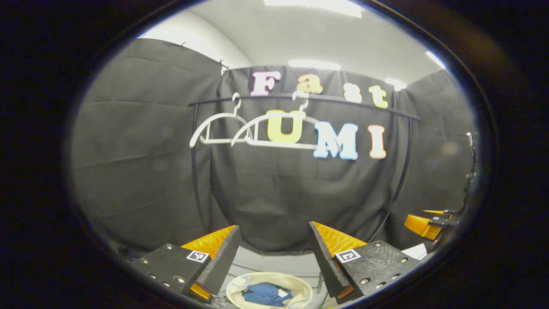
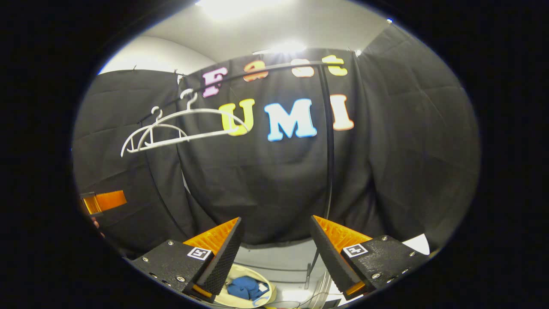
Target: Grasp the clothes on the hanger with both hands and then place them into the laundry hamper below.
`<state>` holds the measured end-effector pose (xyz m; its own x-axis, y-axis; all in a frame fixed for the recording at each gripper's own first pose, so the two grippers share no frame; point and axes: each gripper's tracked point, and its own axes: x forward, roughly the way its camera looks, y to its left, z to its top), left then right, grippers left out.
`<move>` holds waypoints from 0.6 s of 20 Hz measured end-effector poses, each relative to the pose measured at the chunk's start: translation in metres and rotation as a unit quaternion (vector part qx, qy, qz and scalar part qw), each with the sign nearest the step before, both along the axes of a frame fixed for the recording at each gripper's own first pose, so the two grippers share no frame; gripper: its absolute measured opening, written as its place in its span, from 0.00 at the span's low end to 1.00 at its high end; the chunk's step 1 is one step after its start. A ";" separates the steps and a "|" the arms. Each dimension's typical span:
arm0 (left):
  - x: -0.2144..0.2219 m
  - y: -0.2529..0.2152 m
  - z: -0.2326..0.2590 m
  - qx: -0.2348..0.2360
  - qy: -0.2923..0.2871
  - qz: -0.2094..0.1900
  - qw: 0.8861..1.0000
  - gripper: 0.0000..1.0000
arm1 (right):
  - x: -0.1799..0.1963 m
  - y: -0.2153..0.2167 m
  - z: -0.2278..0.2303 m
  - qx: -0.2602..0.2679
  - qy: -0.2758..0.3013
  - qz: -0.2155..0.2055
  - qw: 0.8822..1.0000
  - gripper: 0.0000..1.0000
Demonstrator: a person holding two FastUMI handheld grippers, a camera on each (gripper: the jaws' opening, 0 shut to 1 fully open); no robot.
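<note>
Two bare white hangers hang from a black rail in front of the booth wall. Below, a pale round laundry hamper holds blue clothes. My left gripper is open above the hamper, nothing between its fingers. In the right gripper view the same hangers hang at upper left and the hamper with the blue clothes lies below. My right gripper is open and holds nothing. The other gripper shows at the right edge of the left gripper view and at the left edge of the right gripper view.
The black rack's upright poles stand on both sides of the hangers. A pale floor runs under the rack, with thin cables near the hamper. Black cloth walls close the booth on all sides.
</note>
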<state>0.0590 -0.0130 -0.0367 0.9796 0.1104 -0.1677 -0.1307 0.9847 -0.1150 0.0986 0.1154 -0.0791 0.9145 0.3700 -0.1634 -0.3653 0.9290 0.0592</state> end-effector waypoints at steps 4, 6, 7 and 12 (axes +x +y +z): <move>-0.021 -0.003 0.063 0.004 -0.059 0.012 0.998 0.87 | 0.004 -0.025 0.063 0.011 -0.077 -0.017 0.997 1.00; -0.033 -0.001 0.086 0.007 -0.080 0.003 0.997 0.87 | 0.010 -0.037 0.081 0.010 -0.085 -0.040 0.995 1.00; -0.036 0.004 0.096 0.010 -0.089 0.008 0.996 0.87 | 0.011 -0.042 0.088 0.011 -0.093 -0.051 0.994 0.95; -0.055 0.032 0.109 0.015 -0.109 0.014 0.994 0.87 | 0.007 -0.065 0.111 -0.009 -0.126 -0.104 0.987 0.95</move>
<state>0.0038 0.0193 0.0721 0.9889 0.1391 0.0519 -0.1325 0.9845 -0.1147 0.1058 0.0500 0.0315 0.9828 0.1699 0.0729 -0.1684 0.9854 -0.0269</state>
